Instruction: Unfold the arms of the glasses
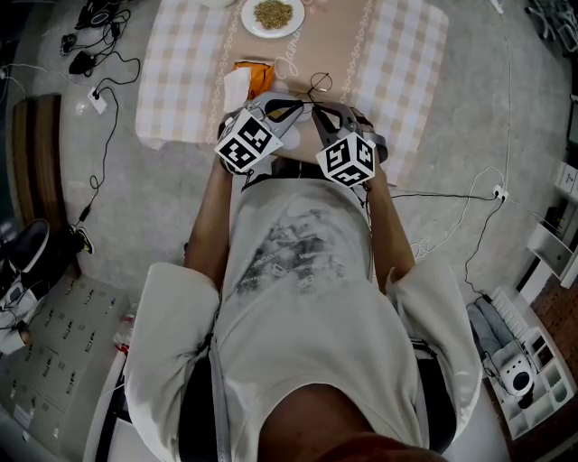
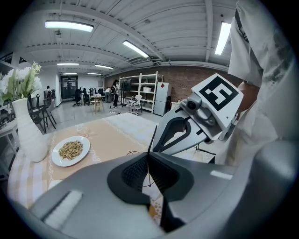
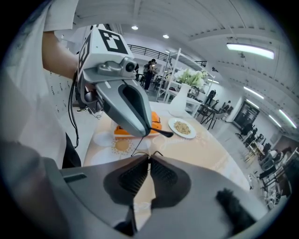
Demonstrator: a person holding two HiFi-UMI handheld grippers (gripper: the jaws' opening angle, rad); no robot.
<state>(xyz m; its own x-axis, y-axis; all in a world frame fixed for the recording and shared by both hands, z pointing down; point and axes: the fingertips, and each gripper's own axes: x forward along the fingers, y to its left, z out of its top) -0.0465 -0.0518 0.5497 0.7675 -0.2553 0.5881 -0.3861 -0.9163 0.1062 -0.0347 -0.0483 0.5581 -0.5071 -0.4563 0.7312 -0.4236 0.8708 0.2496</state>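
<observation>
- The glasses (image 1: 317,85), a thin dark wire pair, hang in the air between the two grippers. They sit just above centre in the head view, over the near edge of the table (image 1: 402,63).
- The left gripper (image 2: 148,158) has its jaws pressed together on a fine wire part of the frame. One dark arm (image 2: 153,136) of the glasses stands up from the pinch, tilted slightly right.
- The right gripper (image 3: 149,158) is likewise clamped on the thin wire of the frame, with its pads meeting at their tips.
- In the right gripper view, the other tool reaches down from the upper left. A dark temple tip (image 3: 163,133) juts out just past its nose.
- Both marker cubes sit side by side in front of the person's chest in the head view, and the tool noses converge towards the glasses.
- A plate (image 1: 273,15) of grain lies at the top centre of the head view.
- An orange object (image 1: 251,67) lies below the plate, just left of the glasses.
- A white vase (image 2: 29,133) with pale flowers (image 2: 18,81) stands at the far left of the left gripper view, beside the plate.
</observation>
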